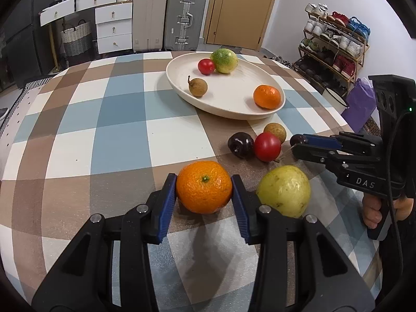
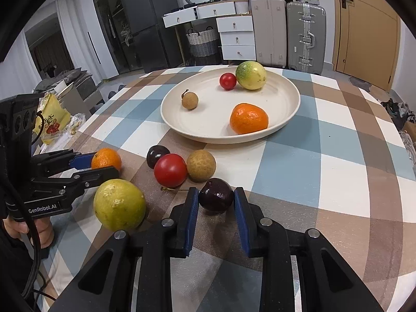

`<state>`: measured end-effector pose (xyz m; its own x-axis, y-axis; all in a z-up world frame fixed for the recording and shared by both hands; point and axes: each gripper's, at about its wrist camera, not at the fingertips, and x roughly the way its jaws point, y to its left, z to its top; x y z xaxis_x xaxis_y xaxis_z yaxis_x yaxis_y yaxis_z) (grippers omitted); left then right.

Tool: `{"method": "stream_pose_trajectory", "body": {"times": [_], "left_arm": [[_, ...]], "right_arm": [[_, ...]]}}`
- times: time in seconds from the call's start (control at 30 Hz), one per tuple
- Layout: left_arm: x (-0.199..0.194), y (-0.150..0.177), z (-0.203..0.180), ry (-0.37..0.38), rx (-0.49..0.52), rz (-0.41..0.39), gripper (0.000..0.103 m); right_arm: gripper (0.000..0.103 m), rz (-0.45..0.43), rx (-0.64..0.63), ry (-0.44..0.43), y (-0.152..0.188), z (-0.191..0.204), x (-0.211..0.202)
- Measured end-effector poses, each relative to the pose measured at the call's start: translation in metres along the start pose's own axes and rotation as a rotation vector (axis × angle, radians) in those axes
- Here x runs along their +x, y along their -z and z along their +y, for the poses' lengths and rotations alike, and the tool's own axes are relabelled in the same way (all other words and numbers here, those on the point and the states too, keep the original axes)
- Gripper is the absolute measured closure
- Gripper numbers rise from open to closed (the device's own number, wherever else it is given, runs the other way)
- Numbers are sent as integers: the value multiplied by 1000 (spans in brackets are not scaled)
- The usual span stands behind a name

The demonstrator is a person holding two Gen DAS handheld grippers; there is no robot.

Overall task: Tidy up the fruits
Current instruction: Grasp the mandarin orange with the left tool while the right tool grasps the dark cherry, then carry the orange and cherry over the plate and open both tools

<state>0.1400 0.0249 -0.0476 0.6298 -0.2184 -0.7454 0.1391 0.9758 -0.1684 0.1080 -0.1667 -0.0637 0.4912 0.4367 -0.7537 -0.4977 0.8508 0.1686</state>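
Fruits lie partly on the cream plate (image 1: 276, 88), partly loose on the checked desk (image 1: 119, 135) at its six o'clock. The left gripper (image 1: 205, 195) has its fingers clenched on an orange mandarin (image 1: 204, 186); the right gripper (image 2: 216, 202) has its fingers clamped on a dark plum (image 2: 215, 195). To do it well, lift both straight up, clearing the neighbouring yellow-green fruit (image 2: 119, 204) and red tomato (image 2: 170, 169), then carry them toward twelve o'clock onto bare plate.
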Motion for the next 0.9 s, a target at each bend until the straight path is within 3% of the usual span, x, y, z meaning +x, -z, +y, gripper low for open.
{"method": "stream_pose_trajectory", "body": {"times": [0.9], "left_arm": [[-6, -1, 6, -15, -31, -40, 64]], "right_arm": [[75, -121, 78, -29, -4, -17, -28]]}}
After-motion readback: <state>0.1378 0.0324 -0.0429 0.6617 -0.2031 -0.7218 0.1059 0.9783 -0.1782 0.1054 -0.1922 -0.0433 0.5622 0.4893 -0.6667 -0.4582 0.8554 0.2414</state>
